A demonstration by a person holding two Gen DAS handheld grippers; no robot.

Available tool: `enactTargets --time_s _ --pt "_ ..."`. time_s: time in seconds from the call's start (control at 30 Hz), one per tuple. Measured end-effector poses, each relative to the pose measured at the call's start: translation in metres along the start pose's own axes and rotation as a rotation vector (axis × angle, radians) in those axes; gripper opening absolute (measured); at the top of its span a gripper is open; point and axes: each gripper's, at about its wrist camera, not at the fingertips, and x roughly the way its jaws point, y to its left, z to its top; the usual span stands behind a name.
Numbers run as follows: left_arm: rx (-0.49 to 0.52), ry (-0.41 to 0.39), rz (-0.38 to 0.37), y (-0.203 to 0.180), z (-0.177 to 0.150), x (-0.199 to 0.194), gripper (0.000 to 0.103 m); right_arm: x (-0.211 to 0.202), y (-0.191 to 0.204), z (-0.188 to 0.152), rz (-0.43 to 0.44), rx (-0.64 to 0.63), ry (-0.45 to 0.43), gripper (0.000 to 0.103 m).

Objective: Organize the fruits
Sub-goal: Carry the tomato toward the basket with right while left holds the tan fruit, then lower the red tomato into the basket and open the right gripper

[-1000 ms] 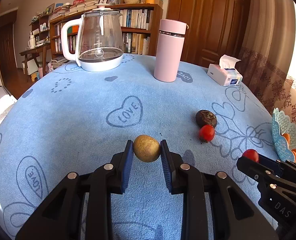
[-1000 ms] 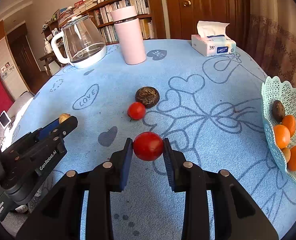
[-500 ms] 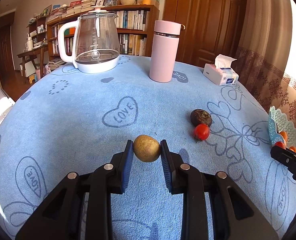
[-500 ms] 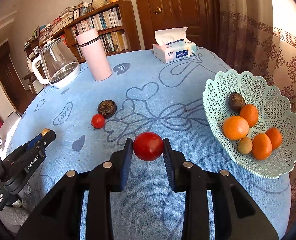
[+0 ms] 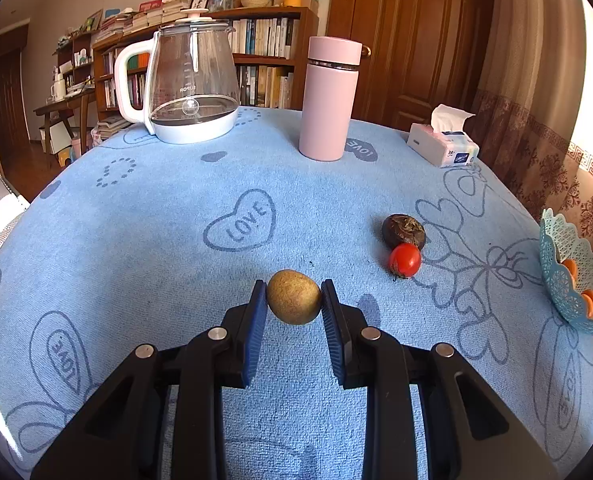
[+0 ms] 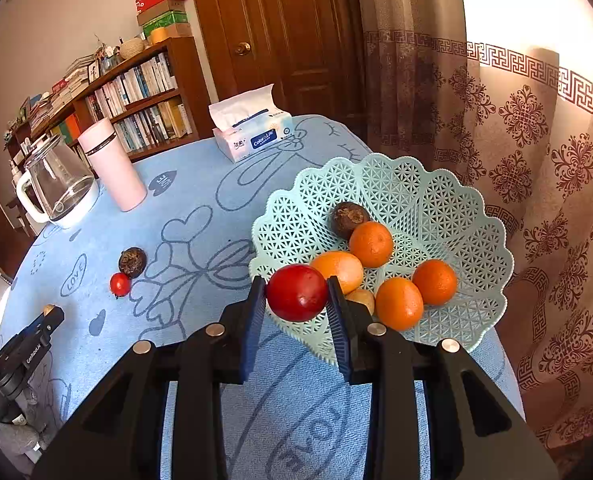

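Observation:
My left gripper (image 5: 294, 298) is shut on a brown kiwi (image 5: 293, 297) and holds it above the blue tablecloth. My right gripper (image 6: 297, 298) is shut on a red tomato (image 6: 297, 298) at the near rim of the mint lattice basket (image 6: 448, 200). The basket holds several oranges (image 6: 371, 244), a dark passion fruit (image 6: 349, 219) and a small kiwi (image 6: 362, 299). A second tomato (image 5: 404, 260) and a dark passion fruit (image 5: 403, 231) lie together on the cloth. The basket's edge shows at the right in the left wrist view (image 5: 556, 280). The left gripper also shows in the right wrist view (image 6: 48, 314).
A glass kettle (image 5: 192, 88), a pink flask (image 5: 328, 100) and a tissue box (image 5: 444, 148) stand at the back of the round table. A patterned curtain (image 6: 536, 140) hangs just behind the basket. The table edge drops off past the basket.
My right gripper has carried the tomato to the right, up to the basket's near rim. My left gripper has kept the kiwi and shifted slightly.

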Motion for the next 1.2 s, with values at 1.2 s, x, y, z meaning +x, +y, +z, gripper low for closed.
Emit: enactTargets --time_s 1.2 --pt "0.074 -0.004 -0.022 -0.028 0.0 -0.01 0.028 -0.002 -0.065 -0.015 0.014 0.14 0.028 0.033"
